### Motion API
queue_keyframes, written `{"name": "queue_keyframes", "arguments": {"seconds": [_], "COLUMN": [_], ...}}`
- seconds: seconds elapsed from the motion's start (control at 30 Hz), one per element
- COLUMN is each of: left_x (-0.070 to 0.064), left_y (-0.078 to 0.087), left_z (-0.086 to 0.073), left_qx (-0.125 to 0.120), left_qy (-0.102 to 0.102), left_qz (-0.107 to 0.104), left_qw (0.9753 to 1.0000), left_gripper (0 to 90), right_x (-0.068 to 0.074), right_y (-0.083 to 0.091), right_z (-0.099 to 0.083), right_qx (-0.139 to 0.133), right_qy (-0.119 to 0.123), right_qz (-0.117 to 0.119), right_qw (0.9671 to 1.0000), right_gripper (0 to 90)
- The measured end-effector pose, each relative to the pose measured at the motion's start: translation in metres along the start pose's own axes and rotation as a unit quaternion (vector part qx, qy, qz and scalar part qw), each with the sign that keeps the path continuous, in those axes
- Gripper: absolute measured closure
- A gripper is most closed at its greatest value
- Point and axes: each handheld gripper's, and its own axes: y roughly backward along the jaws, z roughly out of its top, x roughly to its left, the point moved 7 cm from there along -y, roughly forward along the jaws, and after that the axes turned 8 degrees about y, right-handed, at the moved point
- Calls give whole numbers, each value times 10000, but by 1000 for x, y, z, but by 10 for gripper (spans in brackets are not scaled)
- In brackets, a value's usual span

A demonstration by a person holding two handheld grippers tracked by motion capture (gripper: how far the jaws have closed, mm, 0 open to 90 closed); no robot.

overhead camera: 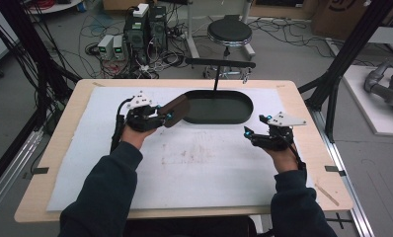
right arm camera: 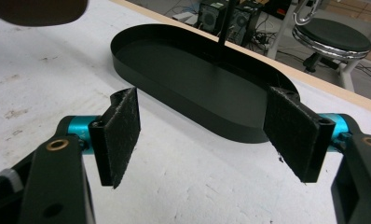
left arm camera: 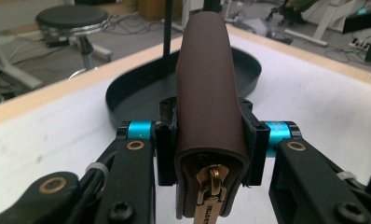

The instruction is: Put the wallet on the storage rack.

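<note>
Only one spot carries lettering: the brass zipper pull (left arm camera: 210,198) on the brown leather case (left arm camera: 207,84), seen close up in the left gripper view. It has small embossed letters running down it, too tiny and cut off by the bottom edge to read. In the high view, a cardboard box (overhead camera: 340,12) at the far right corner of the floor bears a large dark printed mark, cropped at the top edge and unreadable. No other label, brand, number or sign can be read anywhere.
</note>
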Motion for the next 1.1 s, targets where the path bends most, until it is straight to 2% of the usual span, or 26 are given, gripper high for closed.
{"name": "queue_keyframes", "arguments": {"seconds": [0.13,0.27,0.4,0.57,0.67,0.8,0.97,1.1], "left_x": [2,1,1,1,-1,0,4,10], "left_y": [-22,-46,-74,-105,-121,-139,-152,-157], "left_z": [12,20,22,25,22,13,1,-5], "left_qx": [8,89,240,332,433,542,630,709], "left_qy": [38,-58,-61,50,32,185,603,732], "left_qz": [-112,-198,-252,-415,-429,-447,-591,-502], "left_qw": [9999,9997,9994,9986,9981,9974,9944,9935], "left_gripper": [649,648,645,644,640,639,640,640], "right_x": [-4,-8,-11,-12,-13,-15,-16,-17], "right_y": [1,2,2,2,3,6,8,8], "right_z": [-2,-4,-7,-9,-10,-11,-13,-14], "right_qx": [-16,-1,16,32,30,13,9,37], "right_qy": [-45,-79,-144,-132,-147,-144,-162,-141], "right_qz": [-3,-19,-32,-34,-59,-113,-129,-118], "right_qw": [10000,10000,9999,9999,9999,9998,9998,9998], "right_gripper": [280,280,280,280,279,279,279,278]}}
